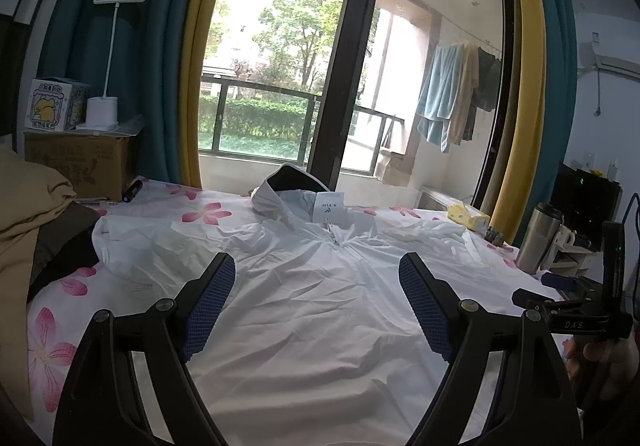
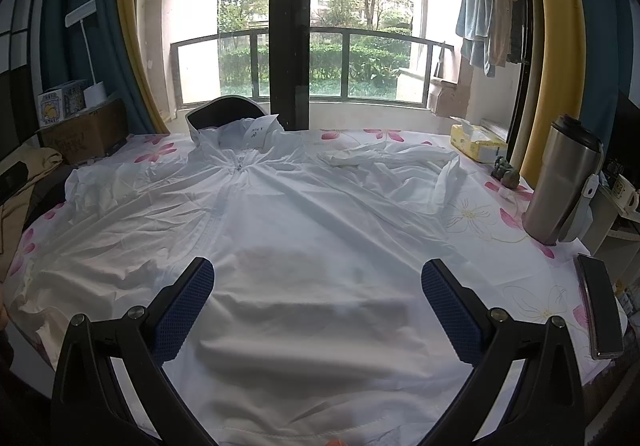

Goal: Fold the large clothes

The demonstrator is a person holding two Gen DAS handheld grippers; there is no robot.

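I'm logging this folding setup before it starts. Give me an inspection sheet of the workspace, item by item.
Surface: floral sheet covering the work surface, bare at the edges.
Job's things: white zip jacket spread flat, front up, collar toward the window, paper tag at the collar.
Clutter: steel tumbler, tissue box, phone, tan cloth pile at the left.
Grippers: left claw and right claw open above the jacket, holding nothing.
Cables: one dark cable at the far right.
Surroundings: window, curtains, desk lamp on a cardboard box.
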